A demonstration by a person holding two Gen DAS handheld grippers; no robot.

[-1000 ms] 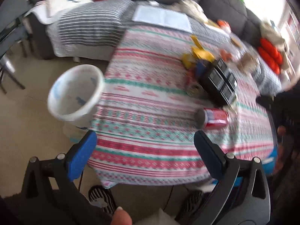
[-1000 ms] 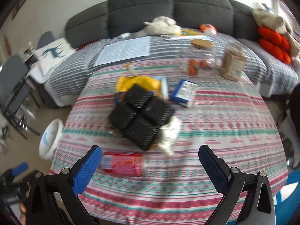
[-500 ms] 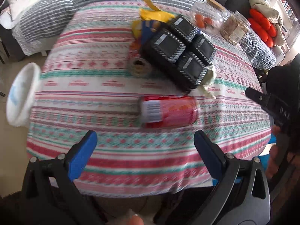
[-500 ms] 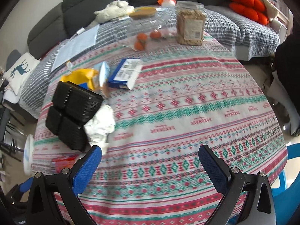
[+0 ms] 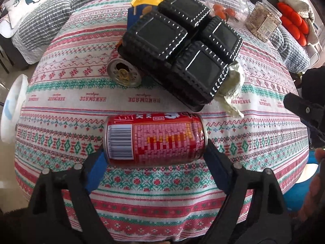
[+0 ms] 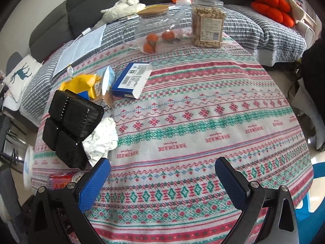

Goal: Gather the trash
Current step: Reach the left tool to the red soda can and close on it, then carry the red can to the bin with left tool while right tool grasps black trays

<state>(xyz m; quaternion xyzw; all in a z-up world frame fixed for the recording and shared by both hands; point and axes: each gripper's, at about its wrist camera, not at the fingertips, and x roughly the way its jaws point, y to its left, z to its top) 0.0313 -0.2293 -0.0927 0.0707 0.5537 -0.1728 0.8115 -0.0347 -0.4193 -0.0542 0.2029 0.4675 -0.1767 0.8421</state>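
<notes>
A: Status on trash pickup?

B: Early, by my read. Left gripper [image 5: 155, 154] has its jaws set around the red can [image 5: 154, 139], one finger at each end. Can lies on its side on the tablecloth [image 5: 81, 105], near the front edge. Fingers look to be touching the ends, but I cannot tell if it is a firm pinch or just bracketing. Can not lifted.

A: Right side?

B: Right gripper [image 6: 162, 174] spread wide, holding nothing, hovering over bare cloth.

A: What's left on the table?

B: Most of it. Second can [image 5: 124, 74] on its side, half tucked under the black plastic trays [image 5: 182, 46]. Crumpled paper [image 5: 233, 87] touching the trays' right corner. Yellow wrapper [image 6: 81, 85], small carton [image 6: 106, 85] and blue box [image 6: 133, 79] behind the trays.

A: Jars?

B: Glass jar with oranges [image 6: 154, 32] and snack jar [image 6: 208, 27] at the far side. Probably not trash, my guess.

A: Bin?

B: White bin [image 5: 13, 109] off the table's left edge, only the rim shows. Can't see inside, so can't say what's been dropped.

A: So done count?

B: Nothing confirmed. Can first, then everything else.
</notes>
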